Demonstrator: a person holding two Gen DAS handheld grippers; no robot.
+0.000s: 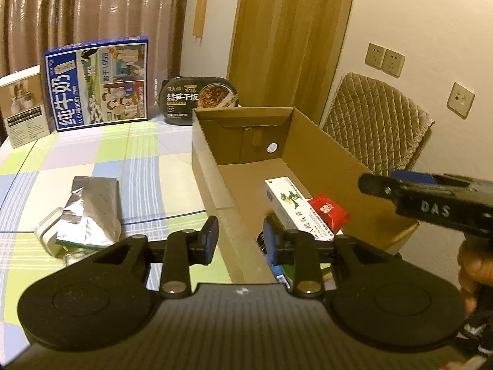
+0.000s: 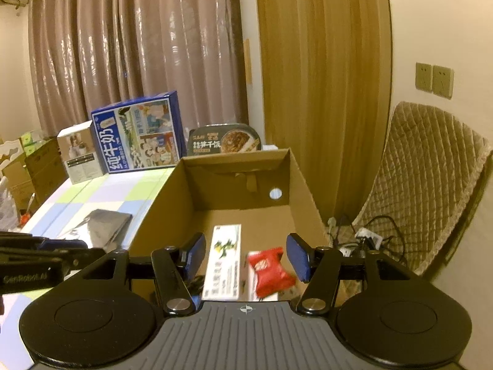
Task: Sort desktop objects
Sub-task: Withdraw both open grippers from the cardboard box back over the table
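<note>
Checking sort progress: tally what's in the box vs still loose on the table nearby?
In box: 2, carton and red packet
On table: 2, foil pouch and white charger
Total: 4, not counting partly hidden items under the left fingers.

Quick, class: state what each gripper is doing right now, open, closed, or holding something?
Left gripper: open, nothing between its pads.
Right gripper: open over the cardboard box; the red packet is not pinched.

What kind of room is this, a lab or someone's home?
Most likely a home, perhaps a dining corner: a table under a checked tablecloth, long curtains, a padded chair, and groceries such as a milk carton box.
</note>
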